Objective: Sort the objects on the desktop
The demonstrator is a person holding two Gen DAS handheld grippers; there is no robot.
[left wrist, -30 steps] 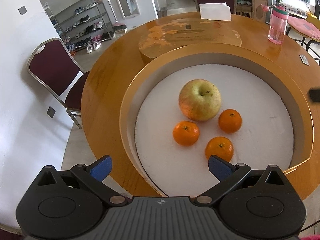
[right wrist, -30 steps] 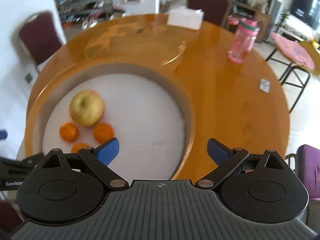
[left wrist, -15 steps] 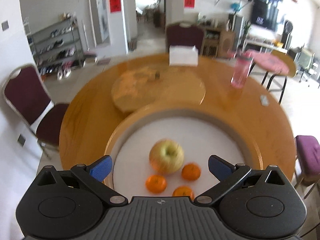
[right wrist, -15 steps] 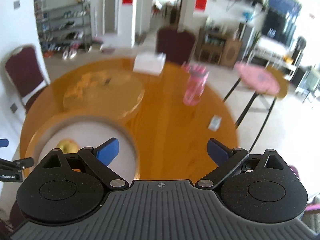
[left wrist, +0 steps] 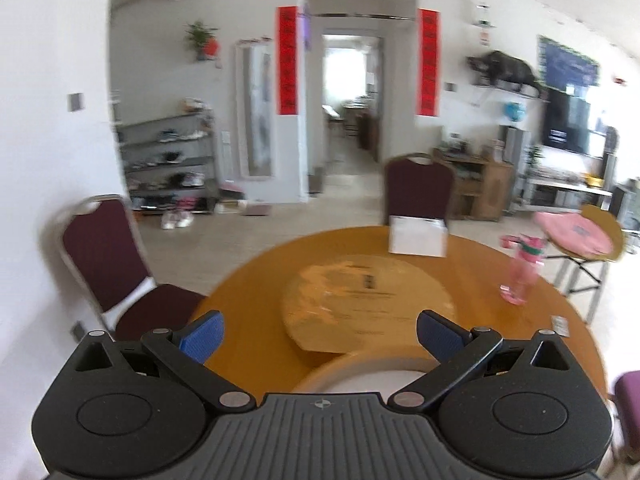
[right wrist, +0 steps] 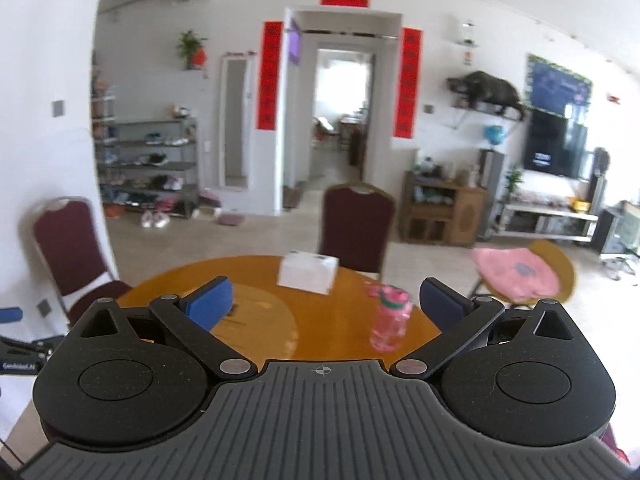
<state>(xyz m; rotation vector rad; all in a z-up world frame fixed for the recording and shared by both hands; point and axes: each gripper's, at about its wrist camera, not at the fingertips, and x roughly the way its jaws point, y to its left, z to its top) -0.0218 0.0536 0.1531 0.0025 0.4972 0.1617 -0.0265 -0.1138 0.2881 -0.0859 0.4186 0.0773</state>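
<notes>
Both grippers are raised and look out across the room. My left gripper [left wrist: 320,334] is open with nothing between its blue pads. Below it only the far rim of the round wooden tray [left wrist: 360,364] with its white lining shows; the apple and the oranges are hidden under the gripper body. My right gripper [right wrist: 325,304] is open and empty too, held high over the round wooden table [right wrist: 320,320]. A pink water bottle [right wrist: 389,318] stands on the table between its fingers. Part of the left gripper [right wrist: 16,344] shows at the left edge of the right wrist view.
A round turntable [left wrist: 368,304] lies at the table's middle, with a white tissue box [left wrist: 418,236] behind it and the pink bottle [left wrist: 520,272] to the right. Dark red chairs [left wrist: 108,264] stand around the table. A small card [left wrist: 560,324] lies near the right edge.
Both grippers have tilted up and drawn back from the tray. The apple and the three oranges have dropped out of both views. The fingers stay apart.
</notes>
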